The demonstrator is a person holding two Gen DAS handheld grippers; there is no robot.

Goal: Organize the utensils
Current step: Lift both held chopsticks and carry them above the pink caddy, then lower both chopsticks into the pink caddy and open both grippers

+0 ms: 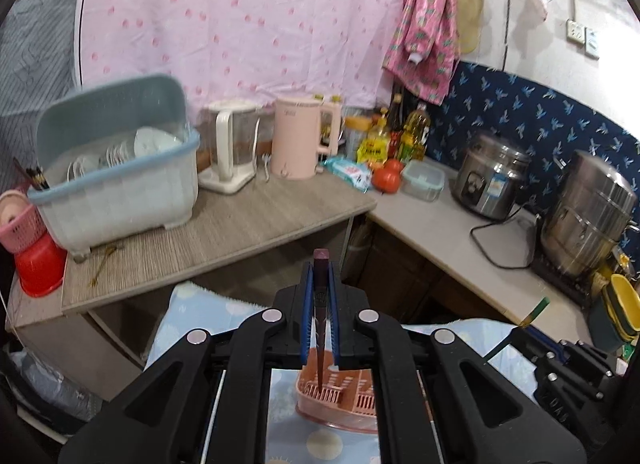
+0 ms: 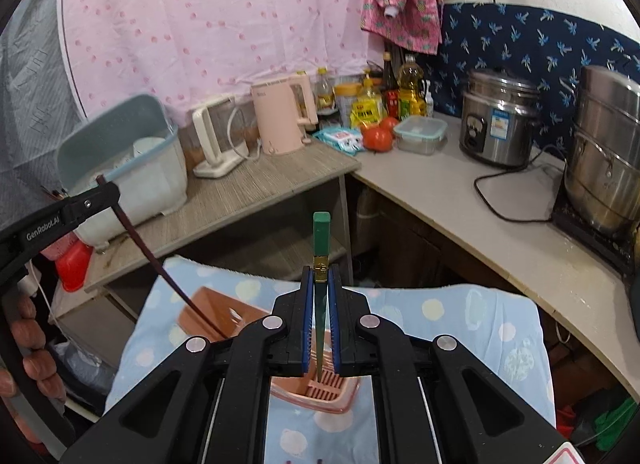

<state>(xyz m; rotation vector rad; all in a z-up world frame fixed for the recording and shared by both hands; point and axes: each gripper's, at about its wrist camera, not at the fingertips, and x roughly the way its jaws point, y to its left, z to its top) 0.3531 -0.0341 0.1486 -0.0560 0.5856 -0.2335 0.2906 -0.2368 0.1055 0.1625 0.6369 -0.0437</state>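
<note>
You had a chopstick in each of your tongs. Your left gripper (image 1: 321,264) was squeezed tight on a dark purple chopstick (image 1: 321,304), and its thin tip pointed down into the pink utensil basket (image 1: 340,396). Your right gripper (image 2: 320,270) was squeezed tight on a green chopstick (image 2: 321,240), and its tip hung right over the same basket too. The basket lay on a blue spotted cloth (image 2: 460,324) just below both tongs. Neither chopstick looked let go yet, so I think the dropping-in part was not done. I could not tell if other utensils already sat in the basket. On the wooden table (image 1: 224,232) a small brass fork (image 1: 102,262) lay beside the blue dish rack (image 1: 116,168), and another fork (image 1: 265,168) lay near the pink kettle (image 1: 298,138). Those looked like they were left to tidy.
</note>
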